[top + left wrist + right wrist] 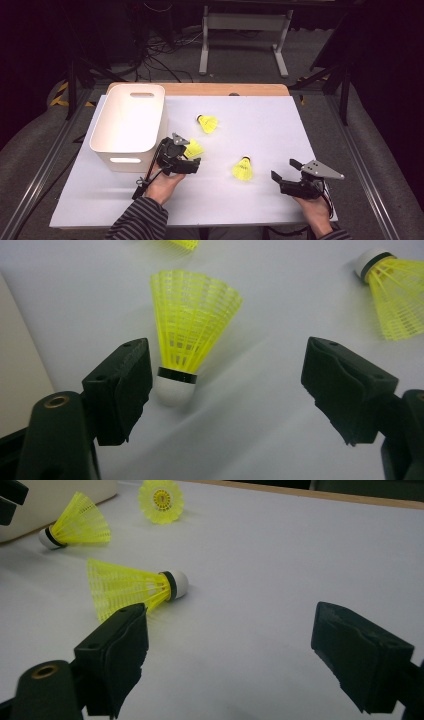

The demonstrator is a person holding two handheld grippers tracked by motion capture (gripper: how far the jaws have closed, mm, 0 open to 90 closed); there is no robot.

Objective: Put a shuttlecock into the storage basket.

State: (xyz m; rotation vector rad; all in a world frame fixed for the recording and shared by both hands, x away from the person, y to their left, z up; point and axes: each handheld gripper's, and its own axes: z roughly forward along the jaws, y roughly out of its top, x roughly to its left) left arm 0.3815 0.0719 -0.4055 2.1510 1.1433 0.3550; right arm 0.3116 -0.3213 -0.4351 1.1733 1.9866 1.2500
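Note:
Three yellow shuttlecocks with white cork tips lie on the white table top [280, 125]. In the left gripper view, one shuttlecock [192, 335] lies between the wide-apart jaws of my left gripper [227, 360], cork toward me and close to the left jaw, not touched. The high view shows that shuttlecock [194, 148] at the tip of the open left gripper [190, 155], beside the white bin [129, 120]. A second shuttlecock [243, 169] lies mid-table, left of my open, empty right gripper [285, 170]. The third shuttlecock [207, 123] lies farther back. In the right gripper view, the second shuttlecock [130, 587] lies just ahead of the left jaw of my right gripper [230, 617].
The white handled bin stands at the table's left and holds nothing that I can see. A wooden strip [220, 89] runs along the far edge. Beyond it are a grey floor, cables and a white stand [245, 30]. Bare table top stretches across the right half.

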